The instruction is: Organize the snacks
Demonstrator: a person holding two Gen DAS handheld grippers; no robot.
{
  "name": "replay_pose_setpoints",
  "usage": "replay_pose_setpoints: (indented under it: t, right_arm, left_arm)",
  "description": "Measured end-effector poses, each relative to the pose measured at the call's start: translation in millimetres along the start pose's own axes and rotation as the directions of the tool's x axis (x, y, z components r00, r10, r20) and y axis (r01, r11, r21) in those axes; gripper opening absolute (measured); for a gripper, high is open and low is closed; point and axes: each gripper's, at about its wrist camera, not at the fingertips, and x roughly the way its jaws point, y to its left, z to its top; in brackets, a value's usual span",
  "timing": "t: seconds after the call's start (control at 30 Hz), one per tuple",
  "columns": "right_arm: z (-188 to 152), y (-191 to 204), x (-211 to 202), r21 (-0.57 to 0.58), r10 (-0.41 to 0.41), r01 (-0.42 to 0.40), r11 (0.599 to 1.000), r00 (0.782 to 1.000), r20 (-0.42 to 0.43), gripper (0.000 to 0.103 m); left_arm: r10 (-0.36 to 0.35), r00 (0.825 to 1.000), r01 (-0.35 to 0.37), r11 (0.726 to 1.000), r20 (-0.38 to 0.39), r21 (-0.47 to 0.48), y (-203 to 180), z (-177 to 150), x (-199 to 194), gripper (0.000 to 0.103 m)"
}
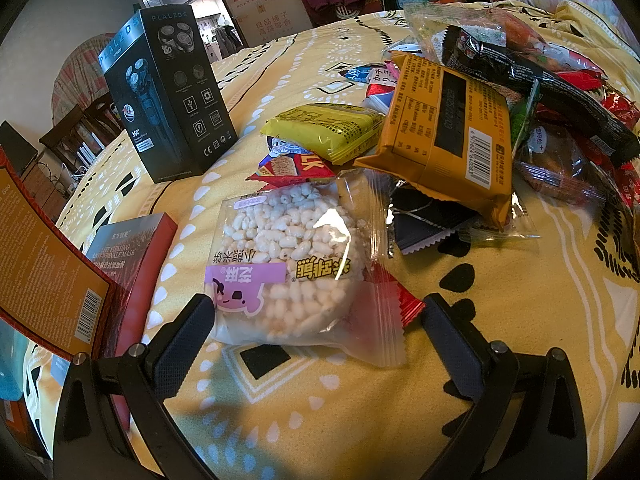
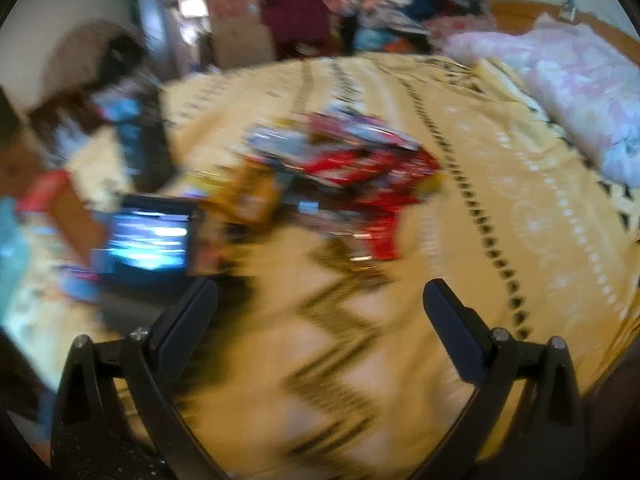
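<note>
puffed rice cake packet point(image 1: 292, 268), between the fingers: clear glossy plastic film, rough grainy contents. fingers point(image 1: 182, 344): matt black, finely textured pads, metal pins. bedspread point(image 1: 500, 340) beneath the fingers: matt woven cloth. shaver box point(image 1: 168, 96), beyond the left finger: smooth satin black cardboard. orange packet point(image 1: 444, 128), beyond the right finger: glossy creased foil.

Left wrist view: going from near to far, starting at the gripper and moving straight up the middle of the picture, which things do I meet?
left gripper → puffed rice cake pack → red snack bar wrapper → yellow snack pack
</note>
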Motion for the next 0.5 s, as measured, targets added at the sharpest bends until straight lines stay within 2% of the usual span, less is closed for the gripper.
replay_pose_setpoints:
  t: [0.2, 0.37, 0.4, 0.5]
  right_arm:
    - [12, -35, 82, -0.028, -0.091, 0.089, 0.996, 0.990, -0.104, 0.103]
    - [18, -57, 118, -0.028, -0.104, 0.101, 0.995, 0.983, -0.153, 0.103]
    - [17, -60, 124, -0.028, -0.096, 0.093, 0.995, 0.982, -0.162, 0.103]
    - [10, -75, 139, 0.012, 0.056, -0.054, 0.998, 0.985, -0.166, 0.103]
  left_arm:
    - [0.000, 1.000, 0.000, 1.000, 0.000, 0.000, 0, 0, 0, 0.103]
    - [0.000, 1.000, 0.000, 1.000, 0.000, 0.000, 0, 0, 0, 0.103]
    - [0.000, 1.000, 0.000, 1.000, 0.000, 0.000, 0, 0, 0, 0.103]
    - [0.000, 1.000, 0.000, 1.000, 0.000, 0.000, 0, 0, 0, 0.103]
